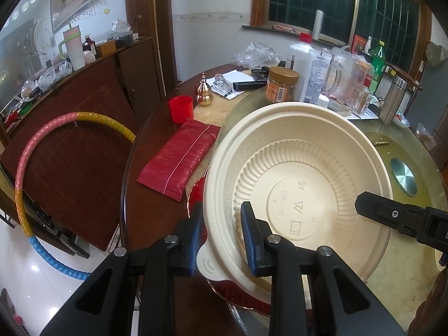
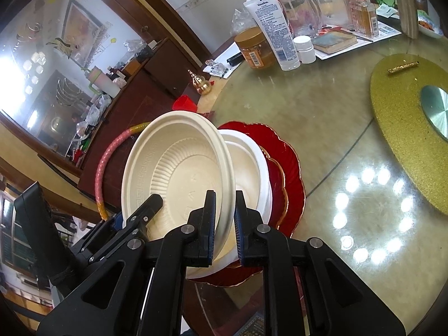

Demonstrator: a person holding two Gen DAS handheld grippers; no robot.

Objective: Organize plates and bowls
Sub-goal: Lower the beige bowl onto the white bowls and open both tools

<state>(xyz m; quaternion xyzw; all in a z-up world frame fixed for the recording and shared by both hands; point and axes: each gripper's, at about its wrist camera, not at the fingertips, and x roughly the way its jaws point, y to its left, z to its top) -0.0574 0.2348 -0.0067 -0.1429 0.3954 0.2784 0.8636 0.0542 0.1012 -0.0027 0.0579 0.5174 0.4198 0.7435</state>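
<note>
The cream bowl (image 1: 296,184) is held tilted above the red plate (image 2: 288,168) on the desk (image 2: 322,117), its rim clamped by left claw (image 1: 224,235) and right claw (image 2: 225,218).

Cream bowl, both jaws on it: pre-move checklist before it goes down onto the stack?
1. Left gripper jaws straddle the rim of the cream bowl: ok.
2. Right gripper jaws straddle the opposite rim: ok.
3. Bowl level: not ok, tilted steeply in the right wrist view.
4. White bowl sits on the red plates as the landing spot: ok.
5. Cream bowl clear of the white bowl: cannot tell, rims overlap.
6. Red pouch lies apart from the stack: ok.
</note>
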